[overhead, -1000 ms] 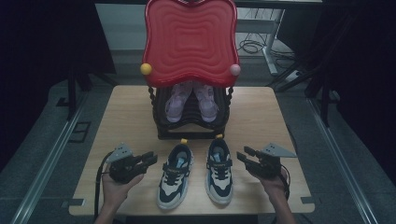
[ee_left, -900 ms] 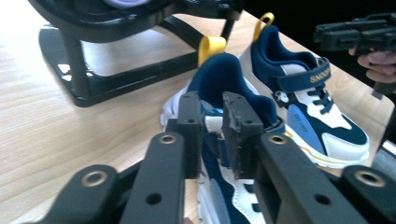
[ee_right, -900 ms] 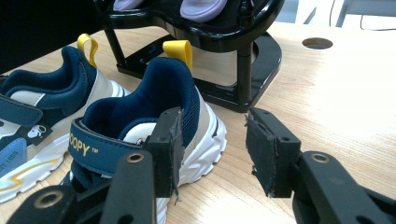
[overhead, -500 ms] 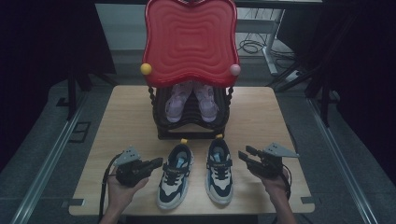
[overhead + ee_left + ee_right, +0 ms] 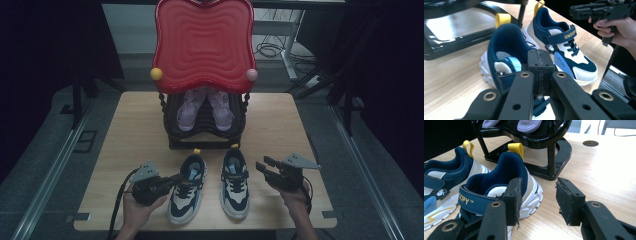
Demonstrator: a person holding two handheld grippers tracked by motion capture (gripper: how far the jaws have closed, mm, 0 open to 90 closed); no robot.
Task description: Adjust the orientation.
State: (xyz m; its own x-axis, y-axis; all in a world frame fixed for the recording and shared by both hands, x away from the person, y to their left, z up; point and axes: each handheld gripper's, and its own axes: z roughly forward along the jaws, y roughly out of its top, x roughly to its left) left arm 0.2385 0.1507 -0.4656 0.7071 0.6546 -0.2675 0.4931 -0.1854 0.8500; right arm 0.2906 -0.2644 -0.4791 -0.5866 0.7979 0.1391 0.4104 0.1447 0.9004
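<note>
Two navy-and-white children's sneakers stood side by side at the lower middle of the high view: one [image 5: 186, 187] on the left, one [image 5: 235, 182] on the right. Two lilac shoes, one [image 5: 188, 111] and another [image 5: 221, 107], sat in one black shoe rack [image 5: 172, 125]. Two handheld grippers, left gripper [image 5: 176, 180] and right gripper [image 5: 263, 166], flanked the sneakers on one wooden table [image 5: 280, 125].

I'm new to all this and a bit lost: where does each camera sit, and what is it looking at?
High view: above the table, looking down; both hands, left gripper, right gripper.
Left gripper view: along its shut jaws at the left shoe.
Right gripper view: along its open jaws beside the right shoe.
All three share the shoes and black rack.
</note>
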